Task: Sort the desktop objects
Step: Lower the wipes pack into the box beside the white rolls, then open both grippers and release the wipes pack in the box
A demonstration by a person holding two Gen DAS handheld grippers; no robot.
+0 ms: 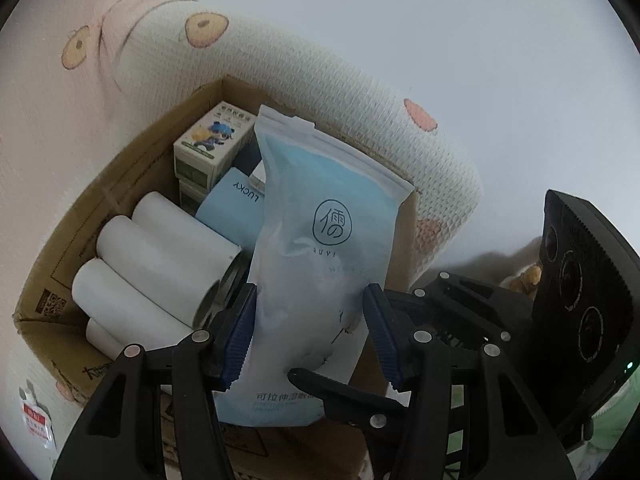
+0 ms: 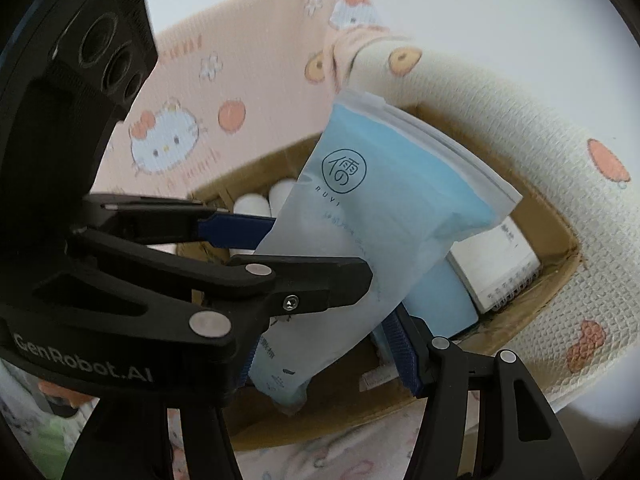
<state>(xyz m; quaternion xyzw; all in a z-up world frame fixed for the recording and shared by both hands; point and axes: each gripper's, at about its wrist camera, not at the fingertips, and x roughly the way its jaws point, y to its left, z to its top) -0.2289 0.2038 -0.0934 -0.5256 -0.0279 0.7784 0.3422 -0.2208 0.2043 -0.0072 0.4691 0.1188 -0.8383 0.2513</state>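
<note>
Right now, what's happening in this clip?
A person works two handheld claws on one blue-and-white plastic pouch, holding it over an open cardboard box. The left claw grips the pouch's lower part between its blue pads, and the right claw pinches the same end. The box already holds white cylindrical rolls, a small cartoon-printed carton and a light blue box. The pouch is not yet set down.

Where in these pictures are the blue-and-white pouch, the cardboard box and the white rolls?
blue-and-white pouch point(image 1: 332, 216): left wrist view, on the round logo on its front.
cardboard box point(image 1: 132, 168): left wrist view, on the bare inner side wall.
white rolls point(image 1: 160, 256): left wrist view, on the side of the middle roll.
</note>
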